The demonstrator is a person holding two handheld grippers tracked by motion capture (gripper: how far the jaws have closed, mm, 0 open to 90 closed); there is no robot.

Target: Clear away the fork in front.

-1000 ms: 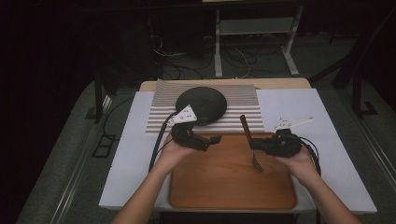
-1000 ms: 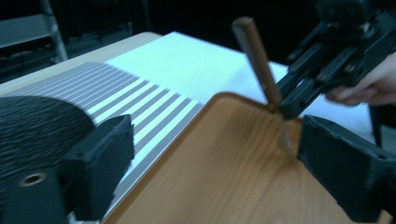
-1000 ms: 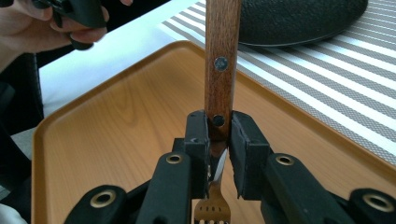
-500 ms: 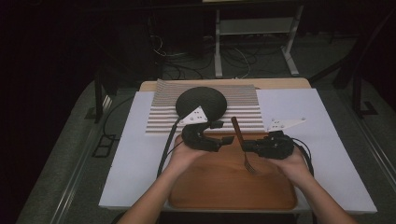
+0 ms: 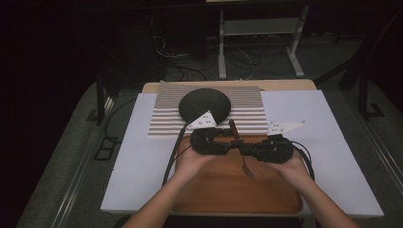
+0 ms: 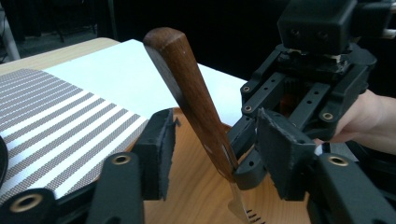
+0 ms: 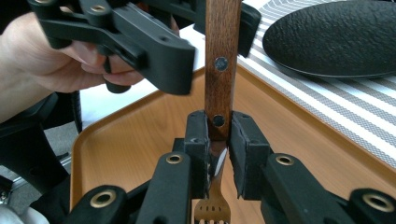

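Note:
A fork (image 5: pixel 234 130) with a brown wooden handle hangs tines down over the wooden tray (image 5: pixel 228 194). My right gripper (image 5: pixel 242 146) is shut on the fork's handle (image 7: pixel 222 60) at its lower end, just above the metal neck. My left gripper (image 5: pixel 229 136) faces it from the left, and its jaws have just been closing. They stand on either side of the upper handle (image 6: pixel 196 98) with a gap at each pad (image 6: pixel 159 149), so they do not press on it. The tines (image 7: pixel 210 207) point at the tray.
A black round plate (image 5: pixel 204 104) lies on a striped mat (image 5: pixel 252 116) behind the tray. A white sheet (image 5: pixel 138 161) covers the table top. Table legs and cables stand on the dark floor beyond the far edge.
The two hands have come together over the tray's far edge. The fork moved left with the right gripper. The left gripper reached the handle and its jaws narrowed around it.

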